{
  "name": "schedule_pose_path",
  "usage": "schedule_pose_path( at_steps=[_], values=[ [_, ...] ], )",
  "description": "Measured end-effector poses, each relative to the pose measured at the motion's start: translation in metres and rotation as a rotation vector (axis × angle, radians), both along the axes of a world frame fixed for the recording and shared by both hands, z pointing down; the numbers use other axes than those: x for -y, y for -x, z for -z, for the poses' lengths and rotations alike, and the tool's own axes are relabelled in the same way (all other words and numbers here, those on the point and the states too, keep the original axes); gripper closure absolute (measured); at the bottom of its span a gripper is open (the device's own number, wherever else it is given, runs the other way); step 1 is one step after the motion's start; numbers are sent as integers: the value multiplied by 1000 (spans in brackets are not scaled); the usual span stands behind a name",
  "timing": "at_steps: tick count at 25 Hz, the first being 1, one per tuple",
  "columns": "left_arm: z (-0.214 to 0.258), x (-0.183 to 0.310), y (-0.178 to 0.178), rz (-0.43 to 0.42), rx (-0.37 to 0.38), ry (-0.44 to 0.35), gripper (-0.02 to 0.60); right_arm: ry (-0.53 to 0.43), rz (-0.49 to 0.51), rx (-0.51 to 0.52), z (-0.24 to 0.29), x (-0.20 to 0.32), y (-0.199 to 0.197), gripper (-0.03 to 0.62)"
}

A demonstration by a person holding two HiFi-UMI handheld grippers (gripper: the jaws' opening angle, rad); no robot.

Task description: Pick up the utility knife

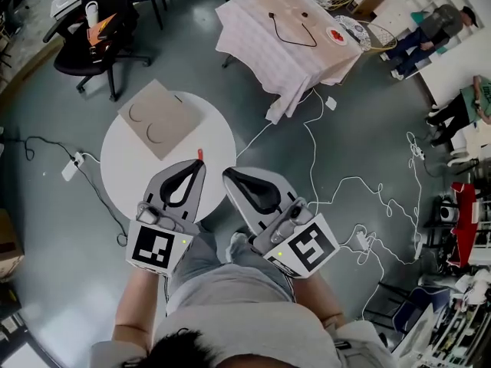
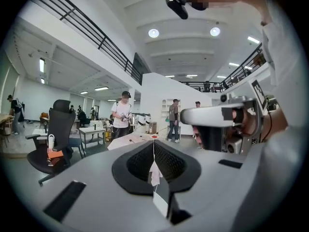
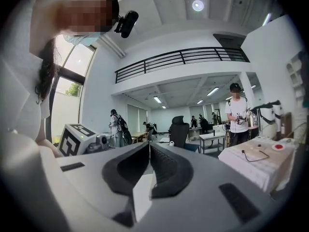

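Observation:
A small red end of the utility knife [image 1: 199, 153] lies on the round white table [image 1: 123, 167], just past the tip of my left gripper [image 1: 201, 164]; the gripper hides the rest of the knife. Both grippers are held close to the person's body, above the table's near edge. The left gripper [image 2: 153, 143] has its jaws together, with a pale sliver at the seam that I cannot identify. My right gripper [image 1: 227, 173] [image 3: 148, 144] is beside it, jaws closed on nothing.
A flat cardboard piece [image 1: 159, 117] lies on the far half of the table. Beyond are a black office chair [image 1: 96, 37] and a cloth-covered table [image 1: 288, 41]. White cables [image 1: 337, 190] trail over the floor at right, and a power strip [image 1: 70, 167] lies at left.

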State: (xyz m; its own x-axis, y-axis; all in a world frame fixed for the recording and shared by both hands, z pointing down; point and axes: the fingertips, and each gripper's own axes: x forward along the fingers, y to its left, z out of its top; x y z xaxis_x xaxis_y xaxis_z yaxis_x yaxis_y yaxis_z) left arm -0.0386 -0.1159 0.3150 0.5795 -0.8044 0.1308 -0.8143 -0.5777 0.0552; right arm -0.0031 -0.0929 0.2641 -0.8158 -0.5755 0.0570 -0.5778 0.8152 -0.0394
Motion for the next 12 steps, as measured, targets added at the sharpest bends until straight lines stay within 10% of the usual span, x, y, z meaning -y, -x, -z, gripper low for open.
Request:
schedule_pose_path(
  at_steps=[12],
  values=[
    [-104, 64, 10, -24, 74, 173, 569, 42, -127, -38, -16, 35, 7, 582]
  ],
)
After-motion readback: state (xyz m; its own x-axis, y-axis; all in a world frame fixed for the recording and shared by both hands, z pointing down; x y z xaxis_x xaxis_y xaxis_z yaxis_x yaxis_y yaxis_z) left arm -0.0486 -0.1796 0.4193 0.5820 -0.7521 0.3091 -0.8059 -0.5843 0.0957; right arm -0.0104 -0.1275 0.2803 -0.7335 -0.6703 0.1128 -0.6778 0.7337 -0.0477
